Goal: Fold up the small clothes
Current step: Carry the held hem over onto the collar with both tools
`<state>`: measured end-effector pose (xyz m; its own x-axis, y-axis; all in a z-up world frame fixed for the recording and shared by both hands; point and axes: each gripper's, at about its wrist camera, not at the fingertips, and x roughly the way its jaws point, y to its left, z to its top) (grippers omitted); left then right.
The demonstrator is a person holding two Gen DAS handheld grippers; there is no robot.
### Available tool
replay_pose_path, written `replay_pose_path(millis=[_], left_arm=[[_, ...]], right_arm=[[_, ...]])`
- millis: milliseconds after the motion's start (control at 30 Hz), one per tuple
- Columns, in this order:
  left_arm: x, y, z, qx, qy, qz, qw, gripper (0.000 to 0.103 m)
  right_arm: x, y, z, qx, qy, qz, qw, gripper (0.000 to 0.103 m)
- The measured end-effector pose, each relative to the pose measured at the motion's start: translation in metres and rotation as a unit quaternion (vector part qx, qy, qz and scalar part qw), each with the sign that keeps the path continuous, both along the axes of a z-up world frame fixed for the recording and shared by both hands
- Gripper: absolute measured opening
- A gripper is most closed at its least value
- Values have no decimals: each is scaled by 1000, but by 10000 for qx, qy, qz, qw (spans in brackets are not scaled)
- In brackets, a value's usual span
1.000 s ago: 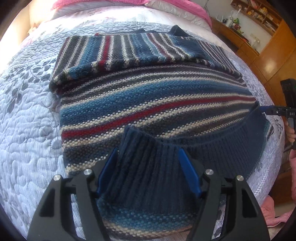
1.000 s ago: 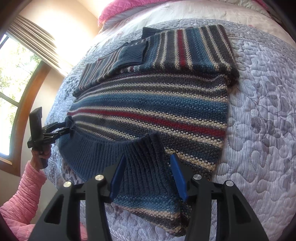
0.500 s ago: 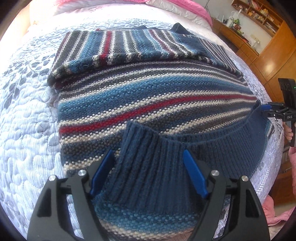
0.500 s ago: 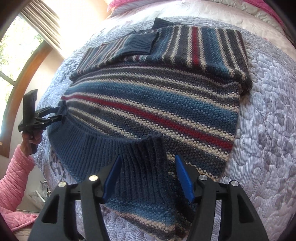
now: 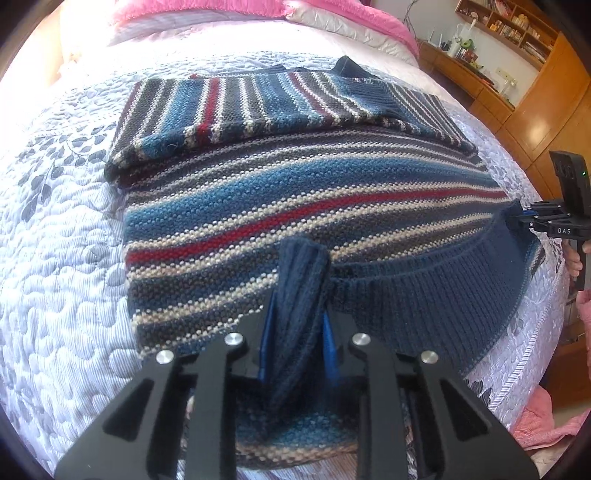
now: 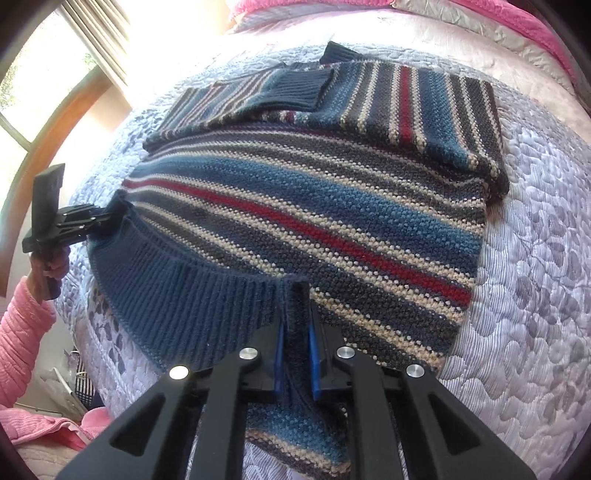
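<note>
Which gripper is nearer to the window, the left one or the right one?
Left. The left gripper grips the sweater hem on the bed side under the window; the right gripper grips the hem farther from it.

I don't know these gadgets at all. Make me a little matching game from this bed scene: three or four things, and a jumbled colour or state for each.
Things:
1. sweater hem
2. bedspread
3. pillow
4. left gripper

Descriptions:
A. pink
B. pale, quilted with leaf print
C. shut on knit fabric
D. dark blue ribbing

Pairs: 1-D, 2-B, 3-A, 4-C
</note>
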<state>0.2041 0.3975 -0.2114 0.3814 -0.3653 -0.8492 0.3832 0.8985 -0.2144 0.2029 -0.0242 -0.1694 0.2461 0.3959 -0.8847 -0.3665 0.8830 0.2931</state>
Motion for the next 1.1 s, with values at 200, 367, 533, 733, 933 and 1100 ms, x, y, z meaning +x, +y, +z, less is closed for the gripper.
replay_pose_path(millis=[200, 367, 533, 733, 933, 1100], left_arm=[[0, 4, -8, -135, 58, 200, 9997, 19], [-3, 7, 11, -321, -146, 351, 9988, 16], [6, 9, 46, -462, -533, 498, 9963, 16], [56, 12, 78, -529, -789, 853, 9918, 16], [120, 3, 96, -378, -947, 1054, 9892, 16], [181, -1, 97, -262, -974, 1338, 9859, 16]], right_arm=[[2, -4, -9, -51, 175, -120, 9998, 11], [5, -13, 10, 377, 74, -220, 9990, 10], [23, -25, 46, 710, -197, -395, 9965, 10], [74, -31, 81, 798, -440, -697, 9934, 10], [143, -32, 100, 597, -548, -905, 9926, 10], [203, -33, 101, 373, -587, -1170, 9907, 10]])
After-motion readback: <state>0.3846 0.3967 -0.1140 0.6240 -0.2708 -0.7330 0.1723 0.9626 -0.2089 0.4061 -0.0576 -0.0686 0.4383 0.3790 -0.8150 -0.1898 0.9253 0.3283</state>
